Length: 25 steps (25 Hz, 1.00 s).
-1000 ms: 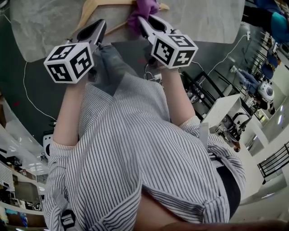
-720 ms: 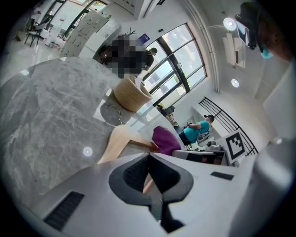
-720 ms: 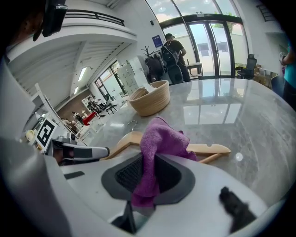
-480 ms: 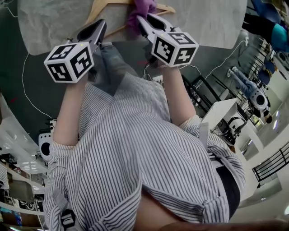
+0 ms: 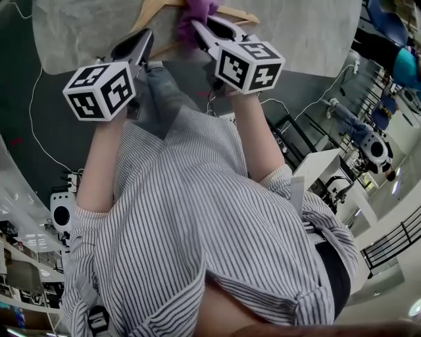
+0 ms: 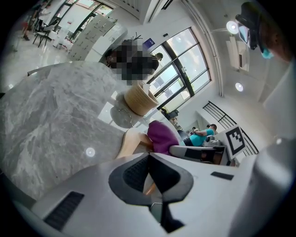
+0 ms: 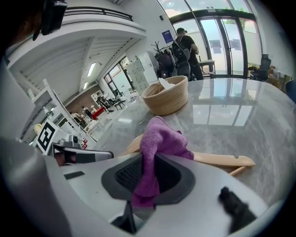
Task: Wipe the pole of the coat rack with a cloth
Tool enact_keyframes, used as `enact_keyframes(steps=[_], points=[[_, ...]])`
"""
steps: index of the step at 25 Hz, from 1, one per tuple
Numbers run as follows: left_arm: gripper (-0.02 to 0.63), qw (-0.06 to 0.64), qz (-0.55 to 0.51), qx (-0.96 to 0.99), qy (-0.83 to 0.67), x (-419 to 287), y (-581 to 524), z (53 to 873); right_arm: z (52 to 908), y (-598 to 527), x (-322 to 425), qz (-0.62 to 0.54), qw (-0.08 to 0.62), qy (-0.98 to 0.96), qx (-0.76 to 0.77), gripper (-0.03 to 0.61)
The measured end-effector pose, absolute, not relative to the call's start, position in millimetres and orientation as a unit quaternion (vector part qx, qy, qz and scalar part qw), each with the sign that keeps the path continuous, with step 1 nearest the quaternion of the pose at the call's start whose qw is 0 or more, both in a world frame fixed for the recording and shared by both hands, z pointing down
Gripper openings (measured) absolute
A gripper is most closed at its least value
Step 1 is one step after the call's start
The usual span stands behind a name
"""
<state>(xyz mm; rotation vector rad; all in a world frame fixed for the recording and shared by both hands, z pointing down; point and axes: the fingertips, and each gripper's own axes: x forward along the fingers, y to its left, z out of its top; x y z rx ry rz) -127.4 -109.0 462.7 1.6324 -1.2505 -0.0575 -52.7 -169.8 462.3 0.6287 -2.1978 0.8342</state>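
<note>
A purple cloth point(image 7: 162, 139) hangs from my right gripper point(image 7: 148, 159), which is shut on it above a wooden hanger point(image 7: 222, 159) that lies on a grey marble table point(image 7: 231, 120). In the head view the right gripper point(image 5: 197, 26) and the cloth point(image 5: 192, 10) sit at the top, over the hanger point(image 5: 152, 8). My left gripper point(image 5: 146, 33) is beside it at the hanger's left arm. In the left gripper view the left gripper point(image 6: 149, 155) is shut, with a sliver of wood showing between its jaws, and the hanger point(image 6: 131, 143) and cloth point(image 6: 162, 138) lie just beyond.
A woven basket point(image 7: 165, 95) stands on the table behind the hanger. A coat rack with dark coats point(image 7: 166, 58) and a person are far off by the windows. The person's striped shirt point(image 5: 197, 230) fills the lower head view. Cables point(image 5: 33, 125) run over the dark floor.
The right gripper has shifted slightly left and farther over the table with the cloth. The left gripper has hardly moved.
</note>
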Motion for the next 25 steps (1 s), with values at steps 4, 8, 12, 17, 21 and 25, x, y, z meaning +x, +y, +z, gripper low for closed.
enact_keyframes(steps=[4, 8, 12, 17, 21, 25], points=[[0.011, 0.517, -0.025, 0.677, -0.524, -128.8, -106.9, 462.4, 462.2, -168.7, -59.1, 0.32, 0.348, -0.85, 0.232, 0.071], [0.011, 0.515, -0.028, 0.672, -0.532, -135.1, -102.2, 459.5, 458.9, -164.0, -68.1, 0.316, 0.349, -0.854, 0.221, 0.071], [0.011, 0.514, -0.033, 0.667, -0.539, -142.5, -95.1, 456.1, 456.0, -157.0, -78.3, 0.313, 0.349, -0.857, 0.213, 0.071], [0.011, 0.513, -0.038, 0.663, -0.544, -146.1, -94.9, 454.2, 454.2, -155.8, -88.6, 0.313, 0.347, -0.86, 0.203, 0.071], [0.011, 0.515, -0.04, 0.659, -0.546, -152.5, -93.7, 456.1, 454.6, -153.9, -99.4, 0.312, 0.348, -0.862, 0.194, 0.071], [0.011, 0.517, -0.042, 0.657, -0.546, -156.6, -94.6, 455.3, 452.0, -155.8, -104.8, 0.31, 0.349, -0.864, 0.189, 0.071]])
